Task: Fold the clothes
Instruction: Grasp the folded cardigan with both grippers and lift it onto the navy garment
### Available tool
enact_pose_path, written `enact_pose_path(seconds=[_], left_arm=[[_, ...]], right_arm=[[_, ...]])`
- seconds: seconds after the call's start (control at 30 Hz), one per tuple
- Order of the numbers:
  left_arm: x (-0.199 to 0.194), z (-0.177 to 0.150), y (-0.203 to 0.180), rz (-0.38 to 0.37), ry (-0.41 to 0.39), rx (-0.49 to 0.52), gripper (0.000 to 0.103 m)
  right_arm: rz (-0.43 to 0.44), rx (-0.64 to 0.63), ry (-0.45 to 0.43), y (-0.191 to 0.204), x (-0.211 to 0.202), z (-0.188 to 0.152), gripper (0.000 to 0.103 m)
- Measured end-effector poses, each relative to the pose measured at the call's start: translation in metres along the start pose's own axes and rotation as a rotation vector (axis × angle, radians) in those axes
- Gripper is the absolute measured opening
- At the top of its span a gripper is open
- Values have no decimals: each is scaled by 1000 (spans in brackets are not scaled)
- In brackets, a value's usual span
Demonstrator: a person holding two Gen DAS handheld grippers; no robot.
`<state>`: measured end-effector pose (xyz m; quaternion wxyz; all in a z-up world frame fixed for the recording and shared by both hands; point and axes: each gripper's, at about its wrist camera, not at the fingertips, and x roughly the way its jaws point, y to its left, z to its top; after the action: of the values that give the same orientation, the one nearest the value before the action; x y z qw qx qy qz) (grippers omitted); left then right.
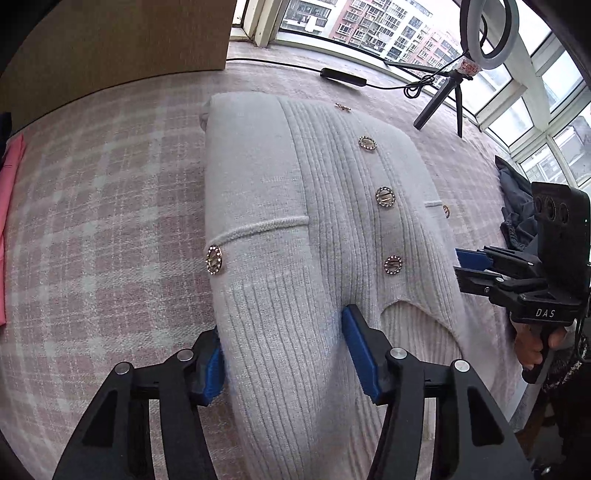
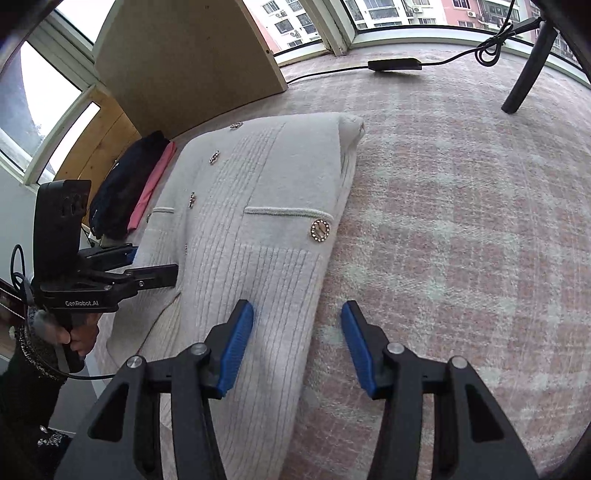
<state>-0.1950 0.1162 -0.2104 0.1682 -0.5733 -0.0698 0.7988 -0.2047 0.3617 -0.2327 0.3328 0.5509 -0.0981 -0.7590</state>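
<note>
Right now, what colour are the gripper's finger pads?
Blue pads on black arms, clearest in the right wrist view.

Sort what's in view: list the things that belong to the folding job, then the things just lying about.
Part of the job:
- cream knit cardigan
- left gripper, open at its hem
- right gripper, open at its hem

Lying about:
- ring light on tripod
- black cable box
- pink garment
- dark garment
</note>
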Motion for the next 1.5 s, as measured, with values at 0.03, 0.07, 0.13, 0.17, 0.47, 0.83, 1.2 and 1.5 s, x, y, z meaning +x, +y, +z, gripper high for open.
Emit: enact_pose_path(seconds=[0.03,0.07,0.13,0.17,0.47,0.83,1.2,1.5], left_arm=[[0,-1,-2,4,-1,10,50],[1,0,-4,-3,-1,12,47],[3,2,-7,-28,1,6,40],[2,4,-7,-40,-3,5,36],[-23,23,-11,-132,-71,6,24],[-116,51,-6,-128,-239,100,24],[-227,16,93,-55,-370,129,24],[-309,1,231,125,-399,128,24]], right_arm=[[21,8,7,0,3,1,29],[30,12,7,1,5,1,29],[57,25,10,-1,8,2,27],[72,33,12,-2,9,3,25],[135,65,-64,22,-17,16,14],[214,34,-232,81,-87,61,14],[256,-76,-307,224,-59,87,14],[339,-144,-305,357,41,134,14]])
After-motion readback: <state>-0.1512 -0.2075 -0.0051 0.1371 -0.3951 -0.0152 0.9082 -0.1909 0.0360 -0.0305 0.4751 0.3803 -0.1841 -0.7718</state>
